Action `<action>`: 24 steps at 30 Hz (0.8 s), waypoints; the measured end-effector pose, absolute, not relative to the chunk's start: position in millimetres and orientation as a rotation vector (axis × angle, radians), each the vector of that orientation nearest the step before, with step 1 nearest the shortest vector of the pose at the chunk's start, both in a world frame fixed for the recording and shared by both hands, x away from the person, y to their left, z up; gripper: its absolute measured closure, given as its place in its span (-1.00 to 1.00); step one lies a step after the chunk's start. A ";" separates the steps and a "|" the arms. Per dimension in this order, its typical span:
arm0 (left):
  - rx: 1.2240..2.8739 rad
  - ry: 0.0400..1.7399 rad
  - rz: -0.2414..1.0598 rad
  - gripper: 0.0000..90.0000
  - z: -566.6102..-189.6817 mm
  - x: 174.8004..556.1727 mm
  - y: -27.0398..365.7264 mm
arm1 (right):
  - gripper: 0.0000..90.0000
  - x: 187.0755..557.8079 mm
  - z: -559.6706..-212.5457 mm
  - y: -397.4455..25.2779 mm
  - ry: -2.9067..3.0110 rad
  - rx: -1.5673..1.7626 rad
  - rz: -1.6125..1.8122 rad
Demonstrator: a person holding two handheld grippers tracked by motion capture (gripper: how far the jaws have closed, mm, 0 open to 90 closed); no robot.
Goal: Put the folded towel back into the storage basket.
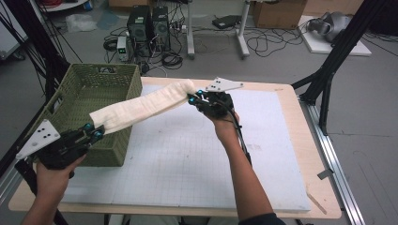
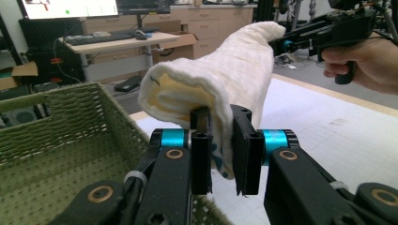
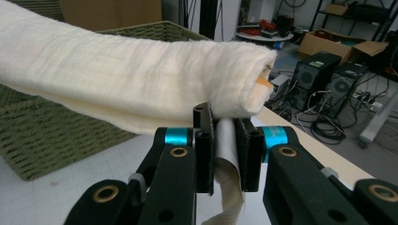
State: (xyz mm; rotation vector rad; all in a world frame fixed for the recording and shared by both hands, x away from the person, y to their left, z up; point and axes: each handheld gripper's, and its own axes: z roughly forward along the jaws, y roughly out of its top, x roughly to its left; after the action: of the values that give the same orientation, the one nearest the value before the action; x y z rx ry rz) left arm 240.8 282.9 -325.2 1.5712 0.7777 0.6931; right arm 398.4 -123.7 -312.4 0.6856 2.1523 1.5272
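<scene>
High view: green basket [image 1: 77, 91], towel [image 1: 141, 107] above.

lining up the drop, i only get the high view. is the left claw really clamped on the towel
Observer: Yes. In the left gripper view the left claw pinches a fold of the towel between its jaws.
Operator: and the right one
Observer: The right claw grips a hanging flap of cloth, with the rolled bulk lying above its jaws.
Operator: anything inside the roll
Observer: The right gripper view shows a small orange bit at the roll's open end.
</scene>
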 end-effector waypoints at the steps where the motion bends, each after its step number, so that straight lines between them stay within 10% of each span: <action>1: 1.571 0.781 0.697 0.76 -325.2 240.1 285.7 | 0.80 401.2 -312.0 -118.8 2.157 0.683 1.527; 24: 1.547 0.844 0.784 0.76 -325.6 226.2 333.5 | 0.80 451.1 -297.3 -14.3 2.213 0.600 1.528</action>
State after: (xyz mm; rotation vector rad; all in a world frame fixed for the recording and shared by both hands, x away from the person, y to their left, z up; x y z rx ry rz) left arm 226.2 333.5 -325.6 1.5469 0.8439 0.7844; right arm 451.1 -14.3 -297.3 0.6005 2.2135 1.5284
